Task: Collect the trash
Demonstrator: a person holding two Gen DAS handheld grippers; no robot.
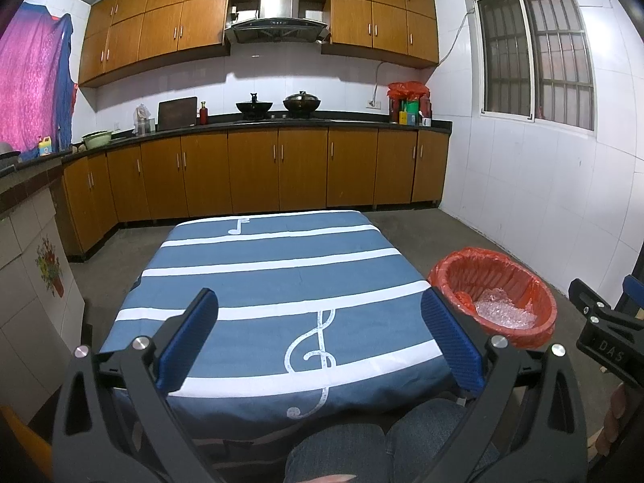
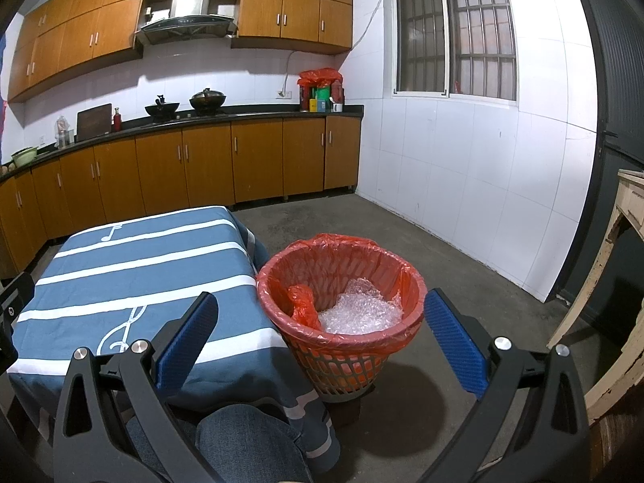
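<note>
Beside the table, bubble wrap fills the bin; both grippers gape, holding nothing

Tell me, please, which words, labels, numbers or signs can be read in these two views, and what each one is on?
"DAS": pale letters on the black body of the right gripper, at the edge of the left wrist view; more letters may be hidden.
Treble clef and note signs, no words: printed in white on the blue striped tablecloth.
Labels on the counter bottles and yellow jug: too small to read.
</note>
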